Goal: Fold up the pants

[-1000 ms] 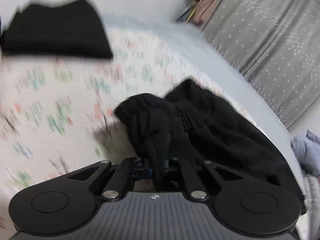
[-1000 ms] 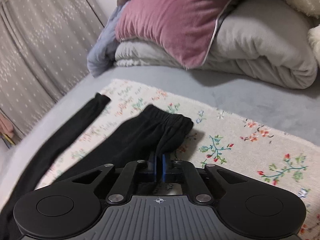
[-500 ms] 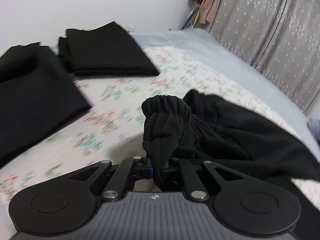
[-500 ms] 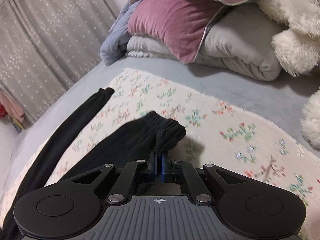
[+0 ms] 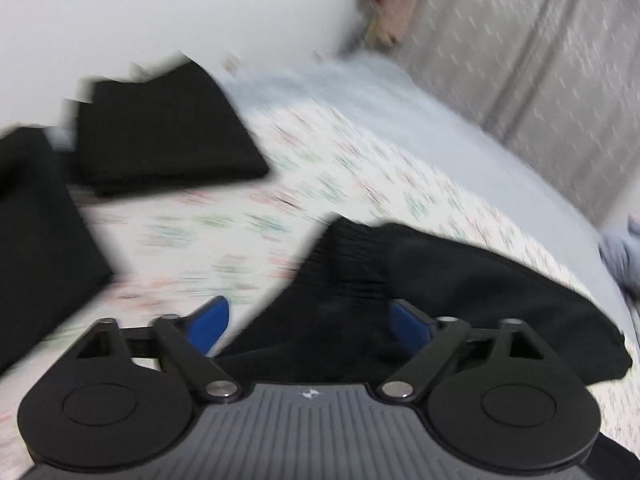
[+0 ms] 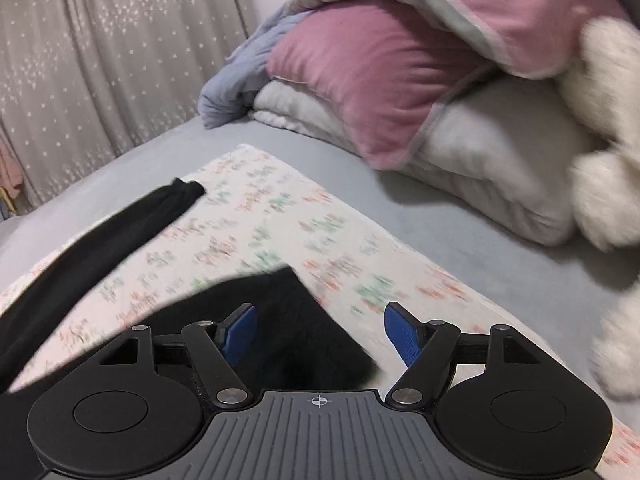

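Motion blur is smearing the flower-printed white sheet (image 5: 280, 216) and the folded black garment (image 5: 160, 136) beyond it in the left wrist view. The fluffy white plush toy (image 6: 600, 200) is running off the right wrist picture's right edge.

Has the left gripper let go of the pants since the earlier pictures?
Yes. The left gripper has just opened; the pants lie loose between its jaws on the flowered sheet.

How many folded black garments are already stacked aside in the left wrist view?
2. One folded black pile lies far left by the wall; another black folded piece sits nearer, cut off by the left edge. Blur may hide others.
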`<state>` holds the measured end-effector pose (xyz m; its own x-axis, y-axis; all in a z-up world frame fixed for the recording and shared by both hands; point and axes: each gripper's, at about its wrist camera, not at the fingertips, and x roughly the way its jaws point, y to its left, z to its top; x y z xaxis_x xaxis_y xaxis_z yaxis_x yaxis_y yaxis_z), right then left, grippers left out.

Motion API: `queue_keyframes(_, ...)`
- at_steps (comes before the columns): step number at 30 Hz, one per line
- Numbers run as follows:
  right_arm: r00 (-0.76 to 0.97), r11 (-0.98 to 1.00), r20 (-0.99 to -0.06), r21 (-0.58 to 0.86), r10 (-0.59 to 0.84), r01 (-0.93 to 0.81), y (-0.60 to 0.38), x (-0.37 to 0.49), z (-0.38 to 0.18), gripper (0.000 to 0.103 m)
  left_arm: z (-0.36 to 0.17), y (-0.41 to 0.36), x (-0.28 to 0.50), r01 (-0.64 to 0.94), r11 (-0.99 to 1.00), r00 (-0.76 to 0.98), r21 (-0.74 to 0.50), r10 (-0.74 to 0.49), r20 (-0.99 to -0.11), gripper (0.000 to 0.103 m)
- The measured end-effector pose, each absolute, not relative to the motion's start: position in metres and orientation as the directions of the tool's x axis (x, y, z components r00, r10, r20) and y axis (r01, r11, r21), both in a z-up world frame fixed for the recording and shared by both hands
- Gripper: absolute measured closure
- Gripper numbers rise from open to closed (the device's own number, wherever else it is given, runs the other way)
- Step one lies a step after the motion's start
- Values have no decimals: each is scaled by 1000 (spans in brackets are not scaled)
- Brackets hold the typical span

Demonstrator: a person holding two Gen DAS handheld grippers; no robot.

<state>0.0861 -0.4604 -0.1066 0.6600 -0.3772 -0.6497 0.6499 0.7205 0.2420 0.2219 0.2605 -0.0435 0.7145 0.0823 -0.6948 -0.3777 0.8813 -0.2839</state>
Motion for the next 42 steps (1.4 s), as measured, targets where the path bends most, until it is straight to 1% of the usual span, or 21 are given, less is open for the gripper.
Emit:
queue_keyframes(3, 709, 736, -632, 312, -311, 601, -467, 124, -108, 32, -78, 244, 287, -342, 891, 666, -298, 6, -745, 6)
queue_keyframes(4, 718, 744, -634, 325, -287, 584, -471, 140, -111, 32, -92, 240, 307, -341, 900, 633, -272, 5, -774, 7)
queue_keyframes(6, 719, 767, -646, 315, -258, 558, -476, 178, -115, 31, -103, 236, 331, -360, 914, 598, -188, 72, -798, 7)
queue_keyframes(8, 724, 778, -654, 330, -220, 535, -488, 220, -120, 32, -104, 236, 347, -355, 922, 627, -152, 114, -770, 8)
queue_keyframes(10, 721, 778, -667, 348, -187, 523, -501, 272, -128, 32, -103, 237, 356, -319, 938, 638, -138, 105, -762, 18)
queue_keyframes(13, 705, 794, -687, 324, -176, 514, -514, 347, -142, 34, -107, 237, 359, -340, 933, 648, -119, 141, -749, 37)
queue_keyframes(14, 701, 798, -691, 317, -176, 512, -517, 370, -147, 37, -108, 236, 361, -334, 936, 658, -113, 146, -739, 43)
queue_keyframes(16, 688, 795, -700, 302, -190, 526, -524, 410, -156, 42, -108, 235, 363, -339, 933, 674, -122, 150, -724, 51)
queue_keyframes(17, 684, 788, -703, 302, -196, 536, -528, 425, -161, 46, -108, 234, 363, -331, 935, 684, -126, 146, -715, 68)
queue_keyframes(18, 689, 780, -700, 320, -188, 538, -531, 439, -168, 53, -104, 233, 361, -327, 936, 697, -134, 143, -702, 74)
queue_keyframes(19, 695, 781, -695, 327, -184, 533, -531, 446, -173, 61, -101, 232, 359, -334, 934, 702, -128, 156, -695, 76)
queue_keyframes(20, 700, 797, -692, 316, -178, 514, -528, 453, -177, 82, -99, 230, 359, -336, 935, 708, -115, 170, -686, 80)
queue_keyframes(21, 697, 814, -694, 293, -179, 501, -523, 453, -177, 86, -96, 230, 359, -343, 934, 714, -104, 187, -675, 81)
queue_keyframes(24, 686, 846, -686, 195, -244, 497, -510, 433, -164, 91, -90, 228, 359, -341, 935, 728, -97, 198, -657, 83)
queue_keyframes(31, 727, 869, -597, 96, -340, 485, -514, 314, -97, 92, -91, 232, 356, -309, 939, 751, -149, 145, -644, 84)
queue_keyframes(34, 741, 865, -575, 109, -347, 490, -518, 284, -88, 92, -93, 233, 357, -299, 944, 754, -137, 146, -641, 84)
queue_keyframes(36, 722, 861, -595, 95, -353, 499, -518, 281, -99, 92, -95, 233, 360, -277, 953, 749, -120, 135, -648, 84)
queue_keyframes(37, 687, 861, -631, 59, -360, 505, -518, 288, -115, 91, -96, 233, 362, -261, 959, 742, -112, 126, -658, 83)
queue_keyframes(39, 572, 871, -743, -31, -348, 490, -515, 307, -157, 88, -101, 232, 366, -235, 970, 728, -70, 128, -673, 78)
queue_keyframes(41, 591, 859, -710, -40, -384, 511, -508, 304, -168, 87, -101, 234, 367, -222, 973, 722, -57, 125, -681, 74)
queue_keyframes(42, 589, 852, -707, -37, -392, 523, -506, 304, -166, 80, -98, 236, 366, -225, 972, 718, -66, 120, -685, 67)
